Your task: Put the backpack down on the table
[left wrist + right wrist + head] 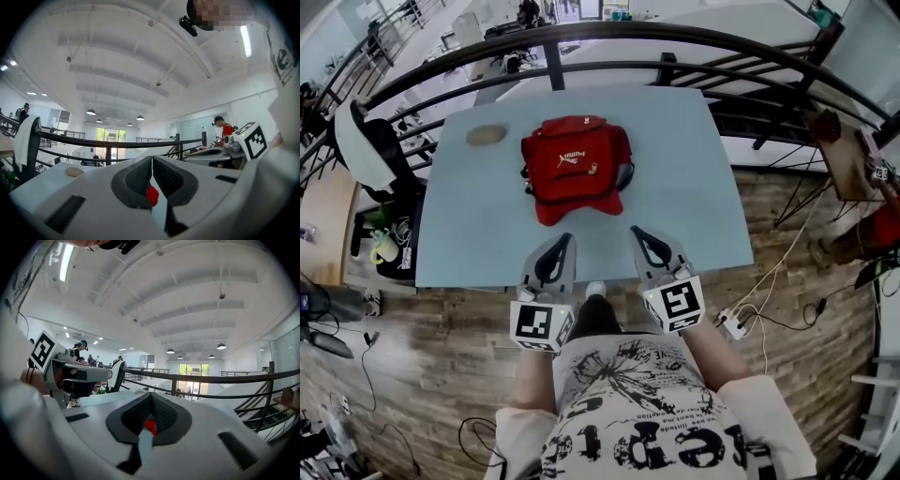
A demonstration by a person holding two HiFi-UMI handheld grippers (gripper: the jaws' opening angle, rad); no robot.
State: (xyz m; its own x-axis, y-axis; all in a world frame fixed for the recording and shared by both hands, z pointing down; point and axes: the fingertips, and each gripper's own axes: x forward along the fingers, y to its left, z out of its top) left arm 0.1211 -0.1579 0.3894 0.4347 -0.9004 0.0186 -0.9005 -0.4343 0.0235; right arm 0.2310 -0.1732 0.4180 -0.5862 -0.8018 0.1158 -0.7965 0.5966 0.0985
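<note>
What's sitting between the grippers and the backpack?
Nothing visible. Only tabletop separates the left gripper and right gripper from the backpack, which already lies on it. A tan lump sits off to the left.

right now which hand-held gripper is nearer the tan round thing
Left. The left hand-held gripper is near-side and right of the tan round thing; the right hand-held gripper is farther right.
</note>
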